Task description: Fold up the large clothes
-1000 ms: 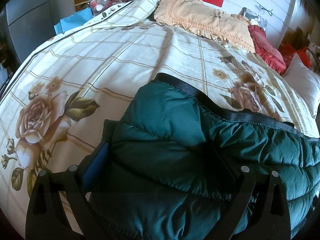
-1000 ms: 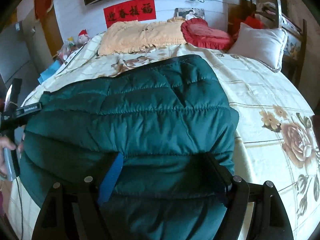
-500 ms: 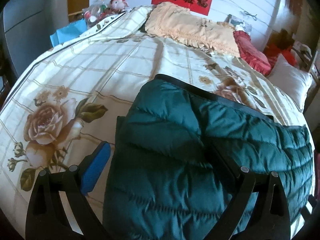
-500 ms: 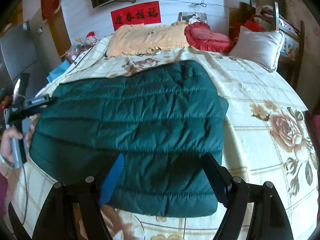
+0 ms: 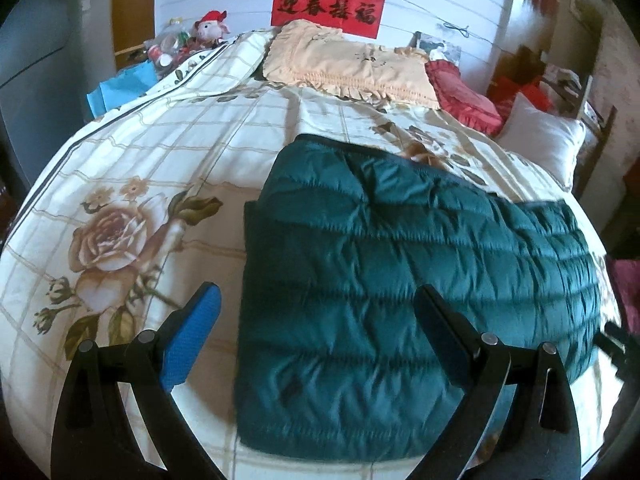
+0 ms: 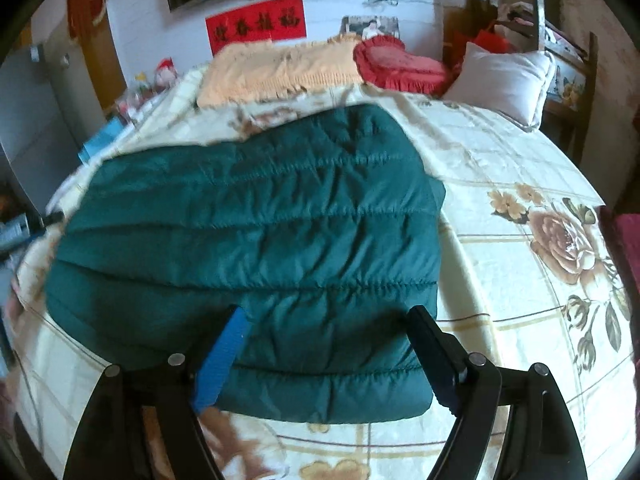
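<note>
— Both grippers look spread to me: left gripper (image 5: 316, 320) and right gripper (image 6: 326, 334), jaws opening, pinching nothing.
— Agreed. My dark green quilted puffer jacket (image 5: 400, 272) lies folded flat on the rose-print bed (image 5: 160, 168).

The left hand-held gripper (image 5: 316, 308) points forward and downward, its two black fingers spread wide apart with nothing pinched between them. One finger carries a blue pad (image 5: 192, 340). The right hand-held gripper (image 6: 326, 330) is tilted down the same way; its jaws are opening and grip nothing. Its blue pad (image 6: 222, 360) appears edge-on. No hand or arm is visible.
</note>
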`<state>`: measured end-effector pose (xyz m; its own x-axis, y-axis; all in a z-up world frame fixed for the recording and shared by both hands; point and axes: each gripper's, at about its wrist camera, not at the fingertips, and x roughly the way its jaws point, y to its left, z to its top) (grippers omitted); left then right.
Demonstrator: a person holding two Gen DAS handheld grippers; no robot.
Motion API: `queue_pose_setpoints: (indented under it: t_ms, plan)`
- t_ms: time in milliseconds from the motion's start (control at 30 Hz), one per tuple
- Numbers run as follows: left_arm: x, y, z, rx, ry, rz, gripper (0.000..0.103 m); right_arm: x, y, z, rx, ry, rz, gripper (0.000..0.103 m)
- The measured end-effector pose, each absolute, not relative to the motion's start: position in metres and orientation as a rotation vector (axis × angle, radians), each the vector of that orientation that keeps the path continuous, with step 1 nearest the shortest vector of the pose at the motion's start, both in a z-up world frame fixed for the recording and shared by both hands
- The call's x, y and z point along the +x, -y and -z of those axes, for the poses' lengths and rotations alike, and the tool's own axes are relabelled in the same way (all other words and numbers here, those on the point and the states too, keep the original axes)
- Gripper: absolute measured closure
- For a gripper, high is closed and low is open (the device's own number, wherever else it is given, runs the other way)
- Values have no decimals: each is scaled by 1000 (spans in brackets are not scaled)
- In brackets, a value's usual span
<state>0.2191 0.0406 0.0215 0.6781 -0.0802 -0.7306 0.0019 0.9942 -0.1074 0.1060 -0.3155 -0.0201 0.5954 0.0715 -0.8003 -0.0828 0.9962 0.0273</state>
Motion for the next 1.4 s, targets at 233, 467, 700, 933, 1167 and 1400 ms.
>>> queue_pose_setpoints:
  t_ms: [233,467,700,933,1167,1400]
  plan:
    - [185,-49,-7,-104,-832,46,5,101,296,22,-19,-925,-118,22]
    - [184,-54,28,-100,-903,23,5,113,295,44,0,-953,-66,22]
    - [191,-56,40,-146,-933,17,5,119,291,52,-34,-973,-43,16]
    - [190,-56,41,-151,-930,10,5,100,302,37,30,-960,-72,17]
    - [177,-51,30,-144,-910,-7,5,83,303,27,30,-934,-71,17]
    - [158,-40,15,-111,-868,13,5,74,292,26,12,-940,-82,17]
